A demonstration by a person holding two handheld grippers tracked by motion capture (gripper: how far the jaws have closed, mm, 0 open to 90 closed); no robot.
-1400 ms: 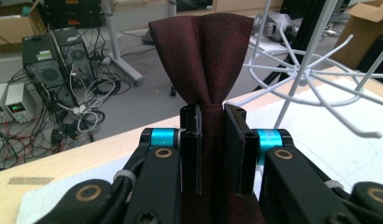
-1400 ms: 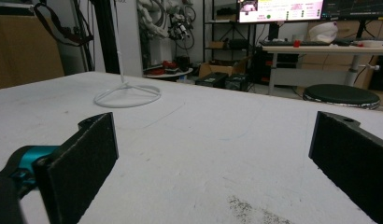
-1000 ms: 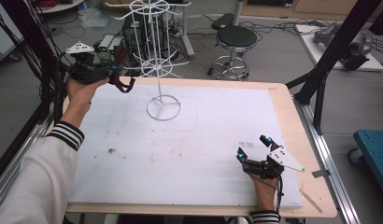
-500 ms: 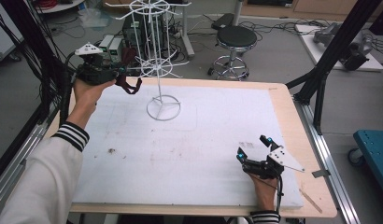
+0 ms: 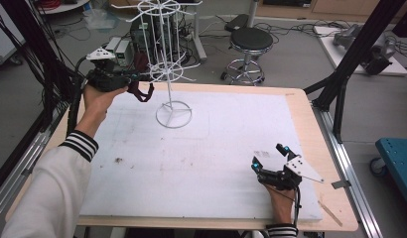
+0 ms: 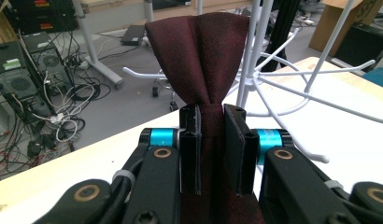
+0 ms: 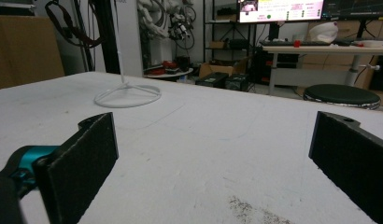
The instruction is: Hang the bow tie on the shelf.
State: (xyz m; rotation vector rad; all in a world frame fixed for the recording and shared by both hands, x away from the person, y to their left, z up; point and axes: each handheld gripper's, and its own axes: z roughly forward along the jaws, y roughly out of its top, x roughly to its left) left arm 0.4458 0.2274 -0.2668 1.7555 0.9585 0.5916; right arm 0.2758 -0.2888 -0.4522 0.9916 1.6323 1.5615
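A dark red bow tie is pinched at its knot between the jaws of my left gripper. In the high view that left gripper is held up at the far left, with the bow tie and its strap hanging just beside the lower arms of the white wire rack. The rack's arms spread out right behind the tie in the left gripper view. My right gripper rests low on the mat at the near right, its jaws wide apart with nothing between them.
The white mat covers a wooden table. The rack's ring base stands at the far middle. Beyond the table are a black stool, computer boxes and cables on the floor. A black frame post rises at the right.
My left gripper has moved a little to the right with the bow tie, closer to the rack's lower arms. The right gripper has stayed where it was.
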